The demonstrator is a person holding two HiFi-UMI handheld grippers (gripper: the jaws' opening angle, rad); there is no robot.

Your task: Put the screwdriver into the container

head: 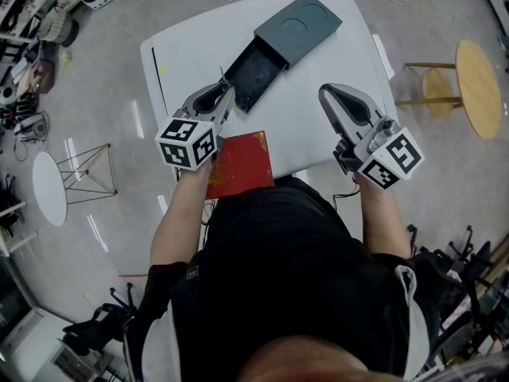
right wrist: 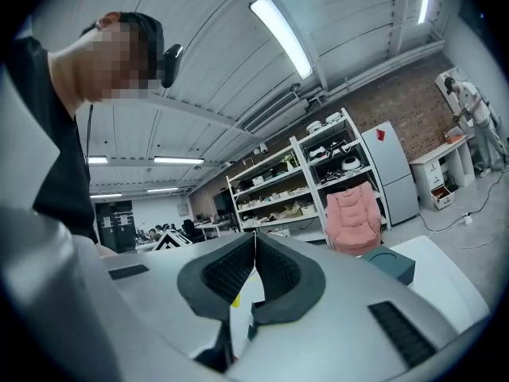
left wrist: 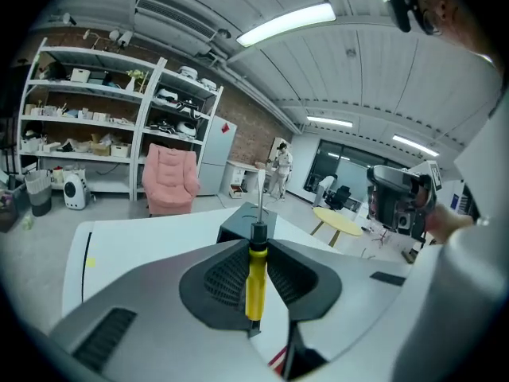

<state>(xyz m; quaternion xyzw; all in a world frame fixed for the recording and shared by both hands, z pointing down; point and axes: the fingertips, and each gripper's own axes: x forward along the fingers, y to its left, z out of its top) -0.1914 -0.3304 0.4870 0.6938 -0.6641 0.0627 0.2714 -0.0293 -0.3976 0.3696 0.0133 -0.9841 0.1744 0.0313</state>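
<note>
One white rectangular table [head: 191, 62] carries a dark grey flat container [head: 253, 76], its tray slid out from under its lid [head: 301, 24], and a red square card [head: 241, 165] at the near edge. The left gripper [head: 223, 95] hovers near the tray's edge, clamped on a yellow-handled screwdriver [left wrist: 255, 281] whose shaft points outward. The right gripper [head: 332, 95] is pressed closed and empty, over bare tabletop.
</note>
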